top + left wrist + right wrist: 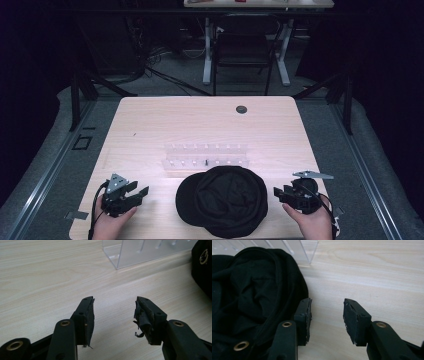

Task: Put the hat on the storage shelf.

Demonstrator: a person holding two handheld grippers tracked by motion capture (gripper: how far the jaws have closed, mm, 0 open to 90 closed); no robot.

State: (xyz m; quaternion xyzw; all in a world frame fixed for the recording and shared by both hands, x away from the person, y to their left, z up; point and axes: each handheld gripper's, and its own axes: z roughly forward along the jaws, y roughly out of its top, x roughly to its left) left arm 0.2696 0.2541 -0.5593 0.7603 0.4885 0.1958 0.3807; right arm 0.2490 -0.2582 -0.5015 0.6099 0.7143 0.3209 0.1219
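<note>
Left hand-held gripper low at seven o'clock, jaws wide; right hand-held gripper at five o'clock, jaws wide, both empty. Black cap lies between them on the pale wooden desk, clear rack behind.

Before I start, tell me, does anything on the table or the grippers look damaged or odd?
Yes: the left gripper has frayed pads, with black shreds hanging off the lining. The black cap lies crumpled in front of the clear rack. Nothing looks spilled.
</note>
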